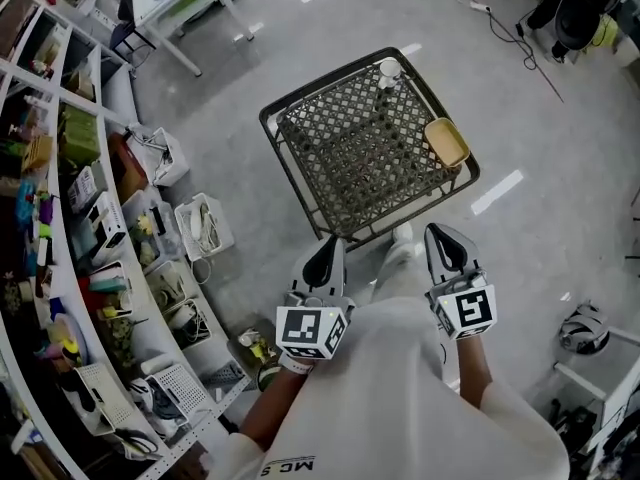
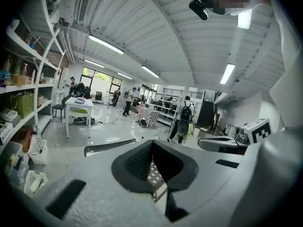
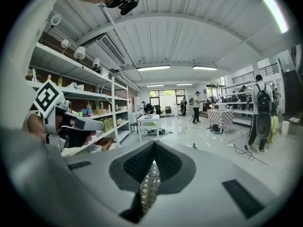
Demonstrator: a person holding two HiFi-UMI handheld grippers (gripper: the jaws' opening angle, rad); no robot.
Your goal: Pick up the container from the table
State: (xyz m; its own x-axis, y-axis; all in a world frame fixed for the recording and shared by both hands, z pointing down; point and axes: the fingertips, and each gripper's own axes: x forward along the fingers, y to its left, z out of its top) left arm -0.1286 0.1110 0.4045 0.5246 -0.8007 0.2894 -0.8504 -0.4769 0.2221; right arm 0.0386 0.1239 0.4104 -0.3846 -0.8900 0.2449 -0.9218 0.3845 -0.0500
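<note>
Two grippers were held low near the person's body, short of the table's near edge: the left gripper [image 1: 327,253] and the right gripper [image 1: 448,244], each with its dark ribbed jaws pressed together and nothing between them. The table [image 1: 300,183] was square, of dark metal lattice with a raised rim. The container [image 1: 446,141], a shallow yellow oblong with rounded corners, lay at the table's right edge, ahead of the right gripper and well apart from it. A white cup [image 1: 389,69] stood at the far corner.
</note>
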